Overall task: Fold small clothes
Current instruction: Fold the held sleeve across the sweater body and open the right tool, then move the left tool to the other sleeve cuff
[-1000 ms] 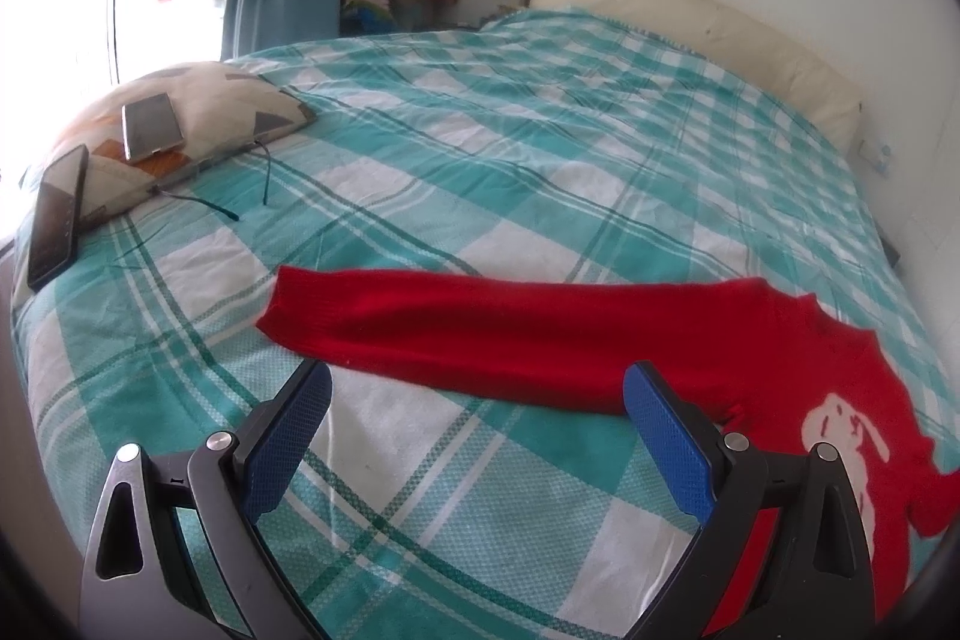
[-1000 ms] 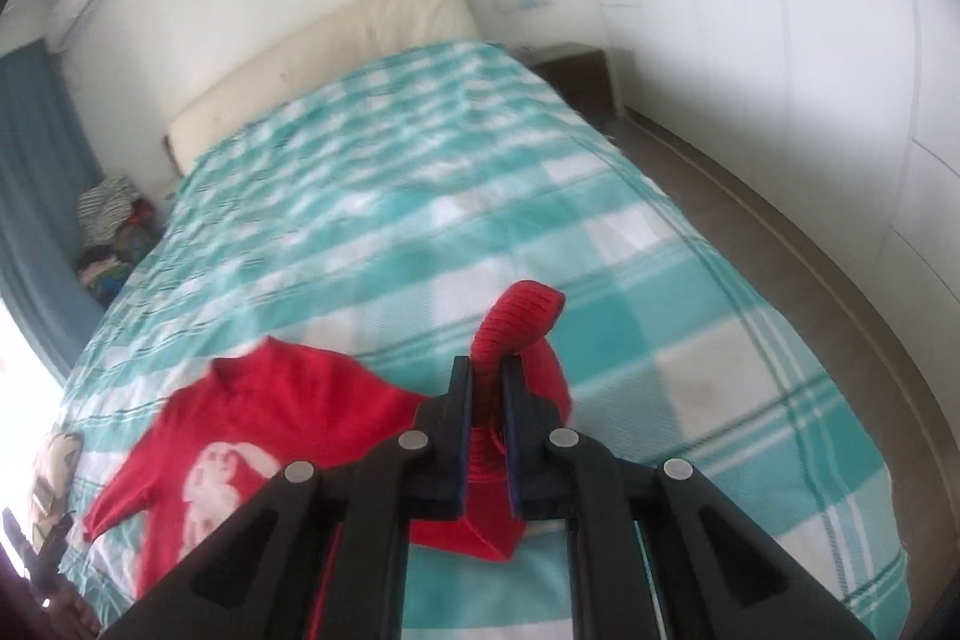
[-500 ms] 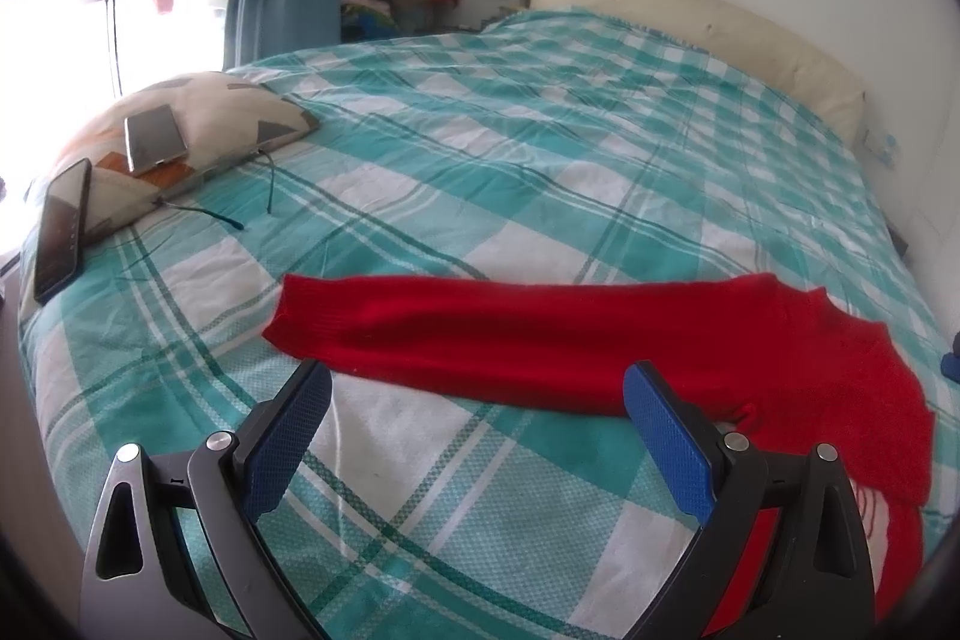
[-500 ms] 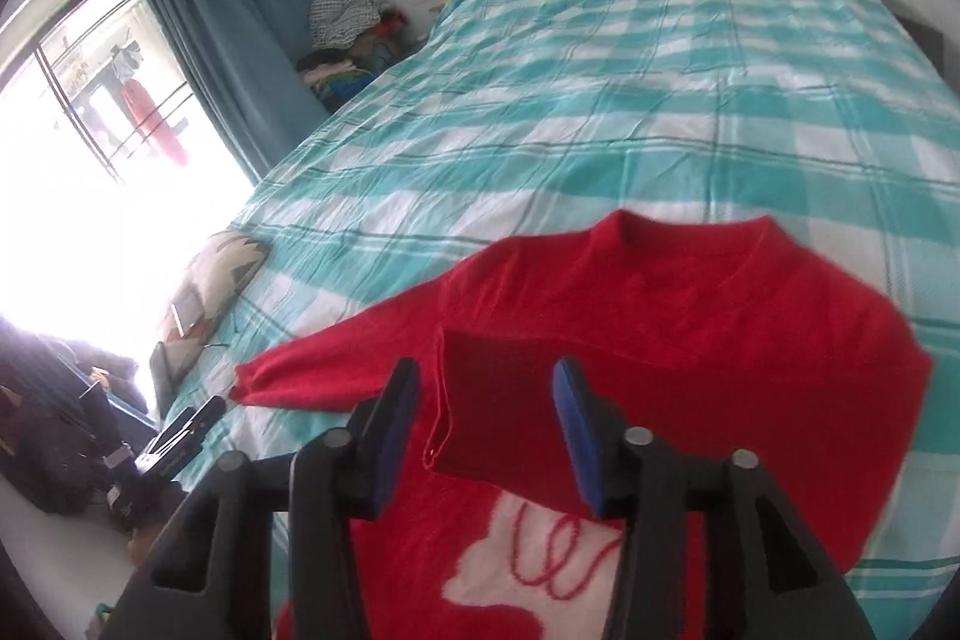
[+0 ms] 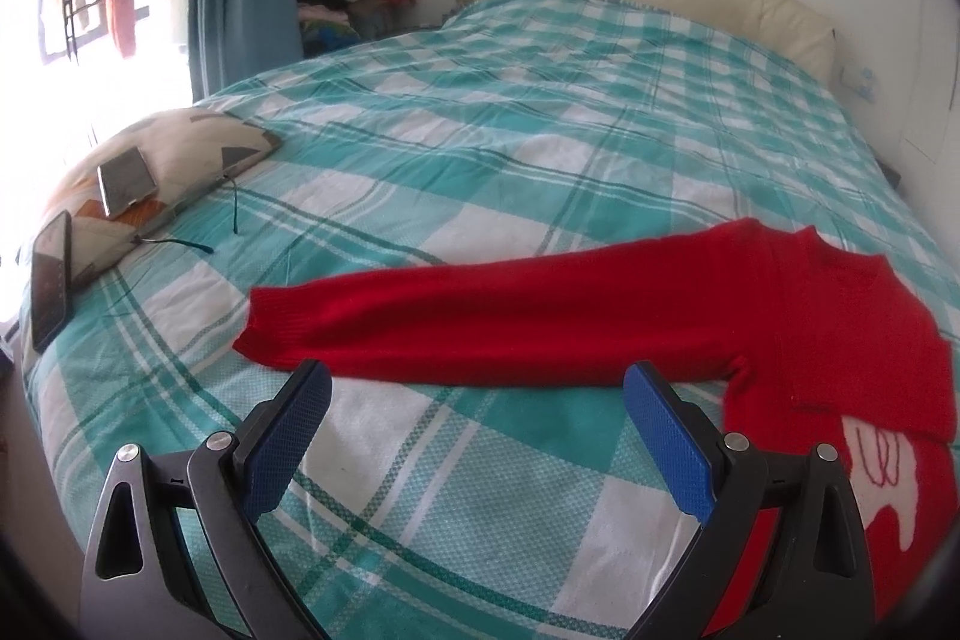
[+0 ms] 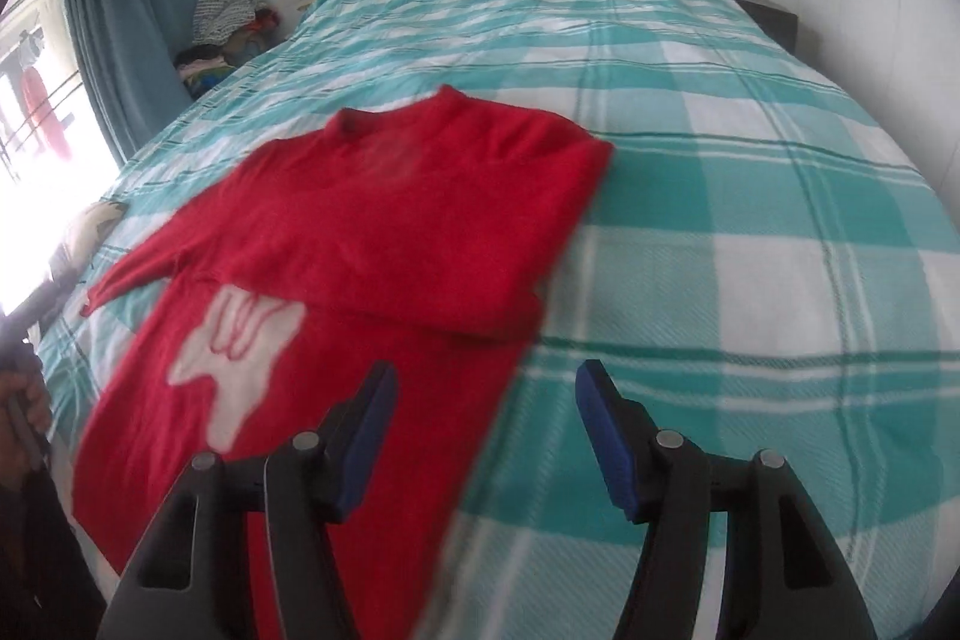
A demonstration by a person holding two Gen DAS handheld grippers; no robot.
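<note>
The red sweater (image 6: 384, 244) lies flat on the bed (image 6: 750, 232), on its green and white checked cover. One sleeve is folded across the chest. The other sleeve (image 5: 492, 316) sticks straight out to the side.

The left gripper (image 5: 477, 430) has its blue fingers (image 5: 288, 436) spread wide and holds nothing. The long sleeve lies at 12 o'clock, just past the fingertips, and the cuff is near the finger at 11 o'clock. The sweater's body is at 3 o'clock.

The right gripper (image 6: 486, 436) is spread wide too and holds nothing. Its finger at 9 o'clock hangs over the bottom part of the sweater, and the other is over bare cover. The white picture (image 6: 234, 358) on the sweater is at 10 o'clock.

There is lots of bare cover at 12 and 3 o'clock in the right view. Only the left view shows the pillow (image 5: 180, 160) at 10 o'clock with two phones (image 5: 126, 178) on it. Only the right view shows the folded sleeve well.
</note>
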